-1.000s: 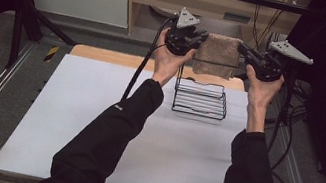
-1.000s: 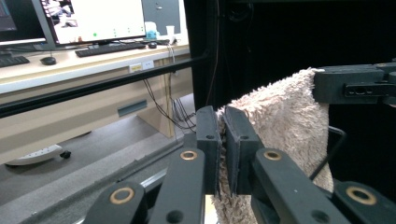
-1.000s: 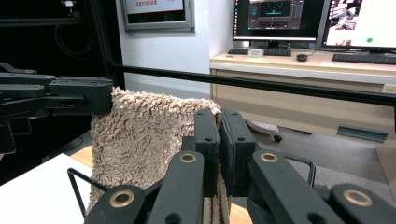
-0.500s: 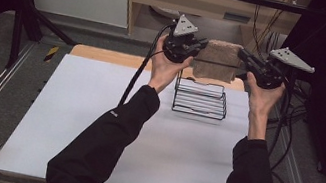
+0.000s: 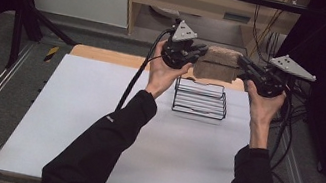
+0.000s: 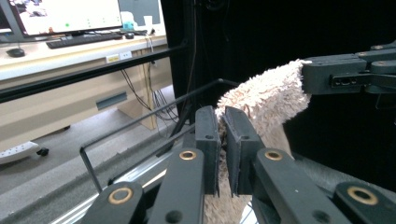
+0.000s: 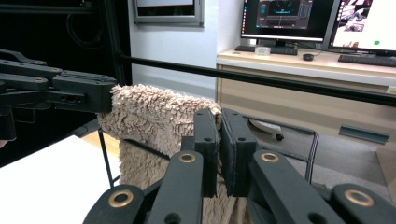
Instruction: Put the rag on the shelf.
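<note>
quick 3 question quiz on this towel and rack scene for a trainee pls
1. True or false: both the left gripper and the right gripper are shut on the fuzzy tan towel.
2. Where is the towel relative to the black wire rack? A) lying flat on the white mat B) held up in the air above the rack C) draped over the rack
3. What surface does the rack stand on?

Key: 1 true. 2 B. 3 The white mat on the table.
</note>
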`<move>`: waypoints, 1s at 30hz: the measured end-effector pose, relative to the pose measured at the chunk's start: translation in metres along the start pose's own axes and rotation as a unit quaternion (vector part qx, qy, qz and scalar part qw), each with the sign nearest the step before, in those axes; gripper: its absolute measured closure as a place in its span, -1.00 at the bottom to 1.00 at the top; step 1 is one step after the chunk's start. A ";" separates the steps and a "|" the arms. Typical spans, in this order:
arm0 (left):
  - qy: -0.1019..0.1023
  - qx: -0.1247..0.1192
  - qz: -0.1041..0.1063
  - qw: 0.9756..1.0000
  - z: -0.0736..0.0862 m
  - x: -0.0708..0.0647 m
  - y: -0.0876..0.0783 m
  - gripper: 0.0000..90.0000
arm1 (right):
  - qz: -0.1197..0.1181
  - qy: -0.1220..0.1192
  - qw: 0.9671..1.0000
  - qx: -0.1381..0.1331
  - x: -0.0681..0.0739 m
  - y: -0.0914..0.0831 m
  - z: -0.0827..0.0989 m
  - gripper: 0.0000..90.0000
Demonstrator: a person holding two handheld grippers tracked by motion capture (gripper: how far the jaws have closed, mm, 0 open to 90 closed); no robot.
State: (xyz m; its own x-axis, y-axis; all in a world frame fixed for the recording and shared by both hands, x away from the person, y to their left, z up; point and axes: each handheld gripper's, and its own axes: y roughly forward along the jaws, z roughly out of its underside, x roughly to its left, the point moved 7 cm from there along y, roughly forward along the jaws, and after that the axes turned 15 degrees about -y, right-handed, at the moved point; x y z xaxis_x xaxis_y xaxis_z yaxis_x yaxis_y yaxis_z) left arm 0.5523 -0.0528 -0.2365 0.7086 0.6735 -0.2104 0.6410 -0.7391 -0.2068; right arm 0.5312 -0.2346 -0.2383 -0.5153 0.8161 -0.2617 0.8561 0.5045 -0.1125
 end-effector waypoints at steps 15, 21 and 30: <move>-0.013 0.034 0.012 0.999 0.007 -0.010 -0.016 0.67 | -0.014 -0.012 0.999 0.029 0.011 -0.008 0.017 0.90; -0.038 0.040 0.009 0.998 -0.008 -0.010 -0.020 0.71 | -0.017 -0.015 0.999 0.032 0.012 -0.009 0.021 0.90; -0.077 0.080 0.017 0.994 -0.003 -0.005 -0.005 0.98 | -0.023 -0.019 0.999 0.035 0.013 -0.010 0.023 0.90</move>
State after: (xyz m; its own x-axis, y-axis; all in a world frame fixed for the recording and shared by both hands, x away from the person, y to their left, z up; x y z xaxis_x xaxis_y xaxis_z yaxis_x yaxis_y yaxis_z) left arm 0.5461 -0.0525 -0.2318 0.6679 0.6507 -0.3612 0.5530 -0.7587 -0.3443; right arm 0.5168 -0.2356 -0.2630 -0.5533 0.7804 -0.2913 0.8330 0.5190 -0.1920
